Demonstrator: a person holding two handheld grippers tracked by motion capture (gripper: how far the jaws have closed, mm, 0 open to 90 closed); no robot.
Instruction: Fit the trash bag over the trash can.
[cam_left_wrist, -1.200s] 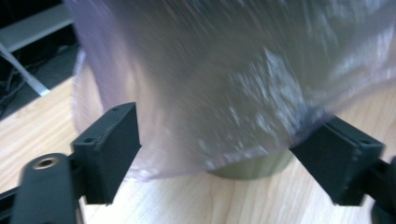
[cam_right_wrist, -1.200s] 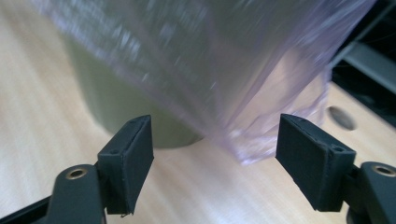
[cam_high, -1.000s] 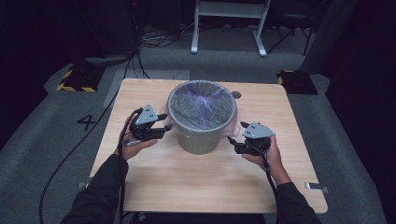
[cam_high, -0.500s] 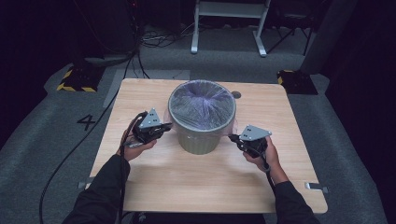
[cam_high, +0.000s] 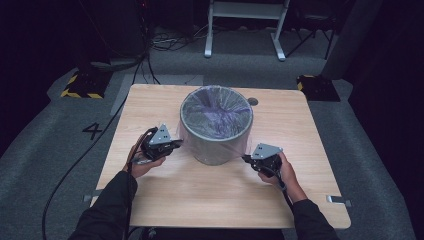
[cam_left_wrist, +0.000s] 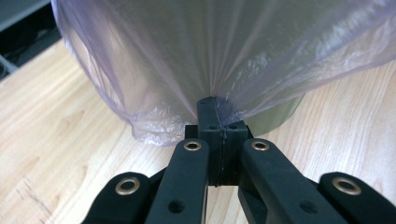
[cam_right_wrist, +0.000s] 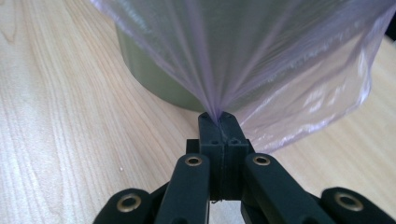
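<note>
A grey-green round bin (cam_high: 216, 145) stands in the middle of the wooden table (cam_high: 220, 200), lined with a thin purple plastic bag (cam_high: 216, 107) that folds over its rim. My left gripper (cam_high: 176, 143) is at the bin's left side, low down, shut on the bag's hanging film (cam_left_wrist: 210, 46), which fans out taut from its tips (cam_left_wrist: 216, 105). My right gripper (cam_high: 246, 158) is at the bin's right side near the table, shut on the film (cam_right_wrist: 261, 46) too, and the film gathers into a point at its tips (cam_right_wrist: 218, 119). The bin's wall (cam_right_wrist: 149, 70) shows behind the film.
A small round cable hole (cam_high: 253, 101) sits in the table behind the bin. Black cables (cam_high: 75, 165) trail off the table's left side. Metal frame legs (cam_high: 207, 35) and yellow-black striped bases (cam_high: 80, 87) stand on the grey floor beyond the table.
Both grippers have sunk lower along the bin's sides toward the table, drawing the bag's film down with them. The bin has stayed put.
</note>
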